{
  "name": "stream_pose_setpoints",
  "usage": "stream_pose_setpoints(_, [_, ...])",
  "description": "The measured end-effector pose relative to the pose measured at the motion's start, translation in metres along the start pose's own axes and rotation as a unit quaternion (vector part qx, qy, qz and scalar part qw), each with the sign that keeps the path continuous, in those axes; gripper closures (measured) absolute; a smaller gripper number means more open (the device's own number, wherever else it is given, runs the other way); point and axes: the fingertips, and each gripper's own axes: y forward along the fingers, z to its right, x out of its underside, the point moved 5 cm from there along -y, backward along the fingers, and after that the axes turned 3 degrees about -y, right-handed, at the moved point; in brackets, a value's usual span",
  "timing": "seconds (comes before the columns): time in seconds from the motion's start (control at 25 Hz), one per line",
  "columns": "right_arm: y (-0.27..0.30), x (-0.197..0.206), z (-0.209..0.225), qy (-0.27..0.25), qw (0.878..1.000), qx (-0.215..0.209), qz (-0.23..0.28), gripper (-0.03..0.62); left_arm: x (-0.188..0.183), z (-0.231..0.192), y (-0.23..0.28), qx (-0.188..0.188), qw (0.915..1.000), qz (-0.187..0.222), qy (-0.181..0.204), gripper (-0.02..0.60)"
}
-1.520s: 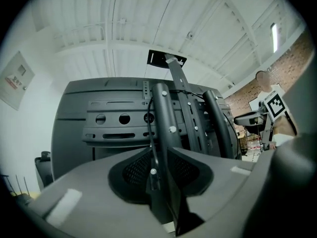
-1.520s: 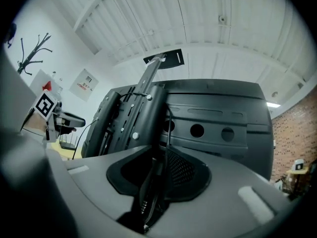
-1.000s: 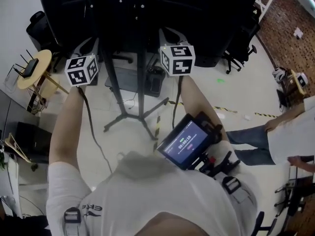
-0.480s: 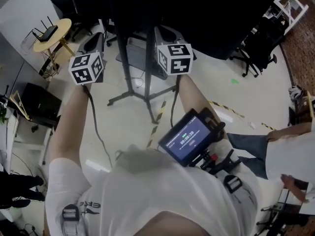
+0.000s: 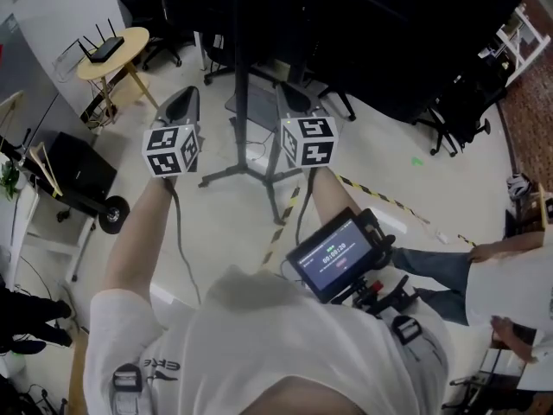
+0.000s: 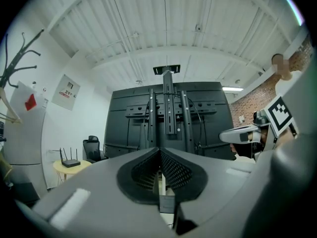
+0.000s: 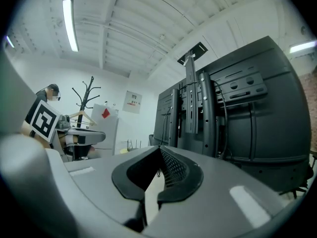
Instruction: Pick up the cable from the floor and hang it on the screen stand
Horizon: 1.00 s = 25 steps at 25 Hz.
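Straight ahead of us stands one screen stand (image 5: 244, 93) behind the large black screen (image 5: 371, 24). Its post rises between our two grippers, and its legs spread over the floor beneath them, so the stand's foot lies directly in our way. Our left gripper (image 6: 159, 150) has its jaws pressed together with nothing between the pads. Our right gripper (image 7: 159, 148) is closed and empty in the same way.

We see one thin dark cable (image 7: 223, 125) looping down the mount rails on the back of the screen. We cannot tell whether it is the task's cable, and neither gripper holds any.

To our left we count one round table (image 5: 131, 43) carrying one router (image 5: 107, 50), and one black case (image 5: 73, 167). Two strips of hazard tape (image 5: 283, 223) cross the floor. To our right are one office chair (image 5: 458, 119) and one other person (image 5: 510, 275). One small monitor (image 5: 337, 253) hangs at our chest.
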Motion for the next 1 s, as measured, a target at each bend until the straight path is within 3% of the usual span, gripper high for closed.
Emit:
stream_pose_setpoints(0.44, [-0.018, 0.038, -0.024, 0.022, 0.999, -0.005, -0.04, 0.58, 0.033, 0.023, -0.016, 0.023, 0.9993, -0.031, 0.002, 0.578])
stream_pose_setpoints(0.72, [-0.029, 0.048, -0.054, 0.022, 0.999, -0.022, -0.042, 0.582, 0.049, 0.013, -0.041, 0.011, 0.9992, -0.038, 0.004, 0.578])
stream_pose_setpoints(1.0, [-0.078, 0.065, -0.057, 0.035, 0.998, -0.025, -0.042, 0.582, 0.061, 0.054, -0.075, 0.008, 0.9993, -0.036, 0.001, 0.578])
